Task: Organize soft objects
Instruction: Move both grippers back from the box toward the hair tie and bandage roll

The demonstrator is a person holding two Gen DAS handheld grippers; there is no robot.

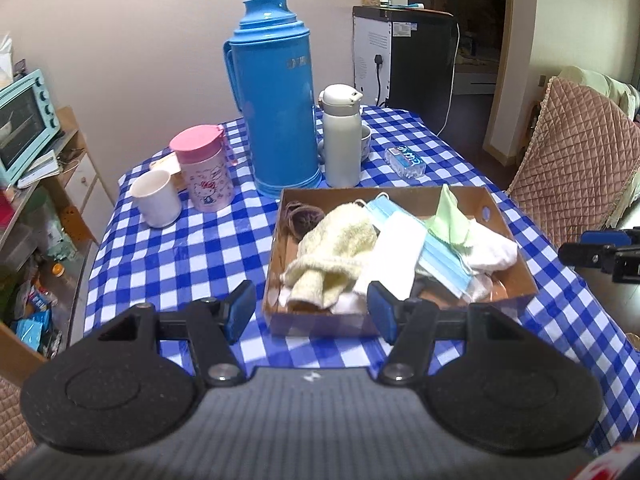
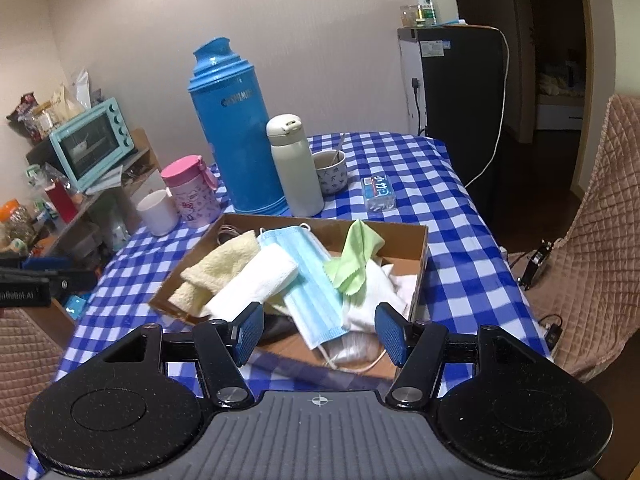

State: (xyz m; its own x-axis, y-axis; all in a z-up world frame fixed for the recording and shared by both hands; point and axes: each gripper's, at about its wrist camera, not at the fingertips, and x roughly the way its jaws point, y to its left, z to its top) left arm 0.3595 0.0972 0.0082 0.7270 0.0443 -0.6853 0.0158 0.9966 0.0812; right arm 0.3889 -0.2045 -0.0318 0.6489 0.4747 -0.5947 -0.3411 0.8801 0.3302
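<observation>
A shallow cardboard box (image 1: 502, 216) sits on the counter (image 1: 192, 248), which wears a blue-and-white checked cloth, and the soft things are heaped inside it. A pale yellow towel (image 1: 336, 240) lies toward the box's left side, with a folded white cloth (image 1: 396, 252) just beside it and partly over it. A light blue face mask (image 1: 436, 252) lies slantwise across the white cloth, and a green wiping cloth (image 1: 450, 216) stands crumpled near the far right wall of the box, touching a white sock or rag (image 1: 492, 252) (I cannot tell which).

The left hand-held gripper (image 1: 311, 312) hovers at the near edge of the box, fingers spread apart and holding nothing. The right hand-held gripper (image 2: 320, 334) hangs over the near right corner, fingers likewise apart and empty.

Behind the box stand a tall blue thermos (image 1: 278, 96), a white bottle (image 1: 342, 136), a pink cup (image 1: 204, 168) and a white mug (image 1: 156, 198).
</observation>
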